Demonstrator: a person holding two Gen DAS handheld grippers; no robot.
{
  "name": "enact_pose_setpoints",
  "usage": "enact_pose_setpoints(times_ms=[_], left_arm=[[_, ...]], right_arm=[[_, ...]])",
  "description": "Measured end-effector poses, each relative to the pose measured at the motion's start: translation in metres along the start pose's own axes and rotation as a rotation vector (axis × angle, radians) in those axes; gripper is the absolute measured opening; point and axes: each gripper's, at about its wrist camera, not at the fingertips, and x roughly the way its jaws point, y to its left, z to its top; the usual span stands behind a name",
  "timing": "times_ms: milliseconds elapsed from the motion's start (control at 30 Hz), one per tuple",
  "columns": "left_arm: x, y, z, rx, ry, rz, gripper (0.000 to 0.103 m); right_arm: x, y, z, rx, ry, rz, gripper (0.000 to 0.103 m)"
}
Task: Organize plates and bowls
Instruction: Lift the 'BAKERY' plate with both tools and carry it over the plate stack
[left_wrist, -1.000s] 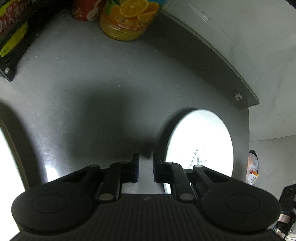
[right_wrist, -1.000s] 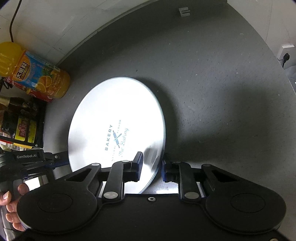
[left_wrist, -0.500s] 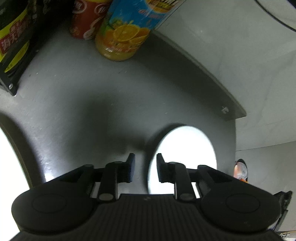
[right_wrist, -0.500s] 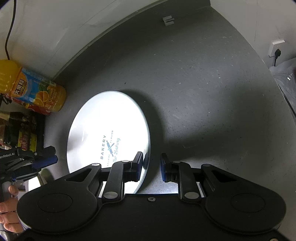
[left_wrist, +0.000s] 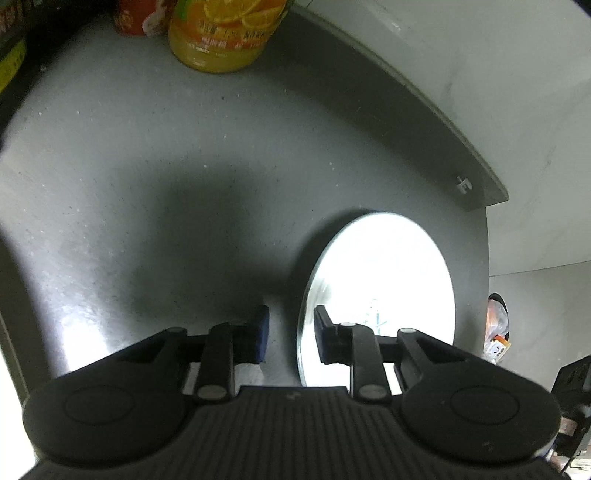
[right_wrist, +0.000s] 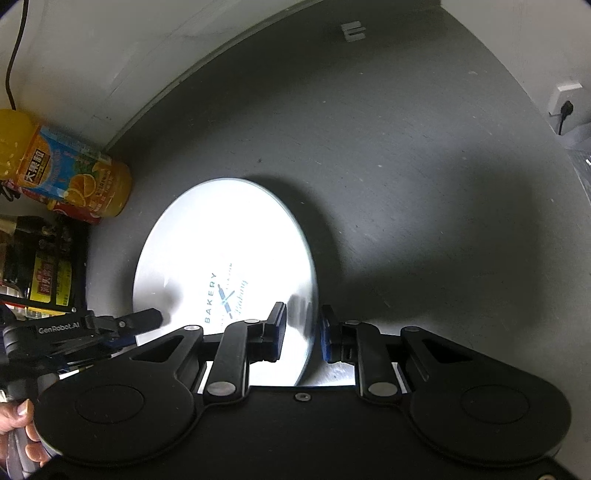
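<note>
- Since half a second ago, we see our left gripper (left_wrist: 291, 334) nearer the white plate (right_wrist: 225, 273), whose left rim now sits in the gap between its fingers; before, the rim lay just right of that gap.
- Our right gripper (right_wrist: 303, 332) has also closed in on the opposite rim, which now stands between its blue pads (right_wrist: 277, 330).
- Both pairs of jaws stand partly open, each straddling the plate's edge, and we cannot tell whether either pad touches it.
- We find the plate lying flat on the dark grey countertop (right_wrist: 406, 166), printed with a blue "BAKERY" logo (right_wrist: 223, 295) and glaring under the light.
- From the right wrist view we see the left gripper (right_wrist: 147, 319) reaching the plate's near left edge, with the person's left hand (right_wrist: 18, 435) behind it.
- Far left, we see an orange juice bottle (right_wrist: 70, 177) by the wall, a red can (left_wrist: 135, 16) touching it, and dark bottles (right_wrist: 44, 273) in a rack.
- We note a small white clip (right_wrist: 352, 31) at the far edge of the counter.
</note>
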Motion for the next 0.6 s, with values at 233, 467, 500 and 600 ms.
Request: enact_pose_setpoints(times_ms=[233, 467, 500, 600], left_arm=[[0.009, -0.002, 0.000, 0.007, 0.013, -0.014, 0.014], [0.009, -0.009, 0.000, 0.057, 0.017, -0.015, 0.009], [0.008, -0.008, 0.000, 0.054, 0.012, -0.021, 0.009], [-0.001, -0.005, 0.002, 0.063, -0.001, -0.027, 0.008]], right_arm=[[0.000, 0.000, 0.001, -0.004, 0.007, -0.001, 0.012], [-0.016, 0.021, -0.003, -0.099, -0.048, -0.002, 0.009], [-0.019, 0.023, -0.003, -0.101, -0.056, 0.003, 0.009], [-0.026, 0.030, -0.008, -0.111, -0.075, -0.009, 0.009]])
